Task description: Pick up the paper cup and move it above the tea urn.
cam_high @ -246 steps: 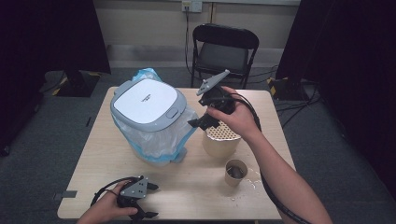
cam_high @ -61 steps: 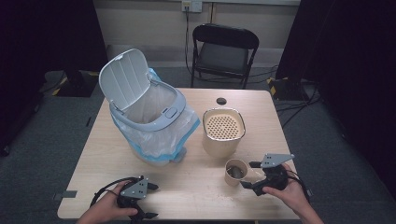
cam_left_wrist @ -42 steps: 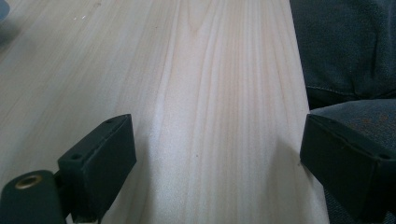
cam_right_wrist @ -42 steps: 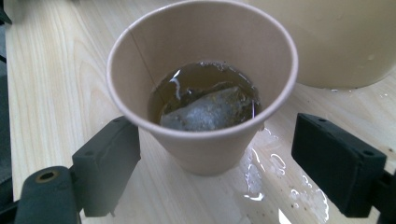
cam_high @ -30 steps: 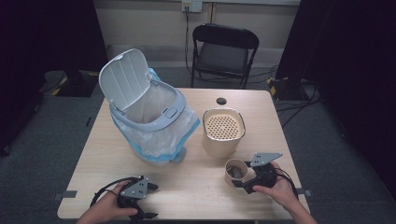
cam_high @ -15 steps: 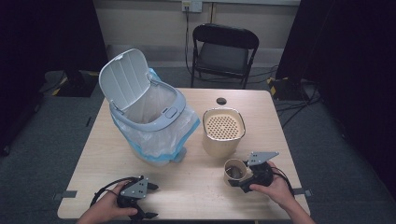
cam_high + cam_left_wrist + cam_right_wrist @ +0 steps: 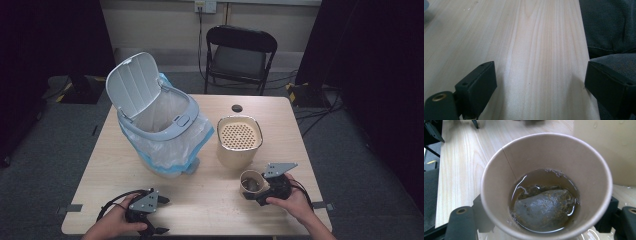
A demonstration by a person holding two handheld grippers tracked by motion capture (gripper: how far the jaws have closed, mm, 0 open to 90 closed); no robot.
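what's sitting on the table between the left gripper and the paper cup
Nothing: in the high view, bare wood of the table runs from the left gripper to the paper cup, which the right gripper grips.

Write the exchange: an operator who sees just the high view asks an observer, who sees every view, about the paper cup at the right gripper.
Operator: What is inside the paper cup?
Observer: The paper cup holds shallow brown liquid, with a soaked tea bag lying in it.
Operator: Does the right gripper have hold of it?
Observer: It looks so. The right gripper has just been closing its jaws, and they now sit against the cup's lower wall, one on each side.
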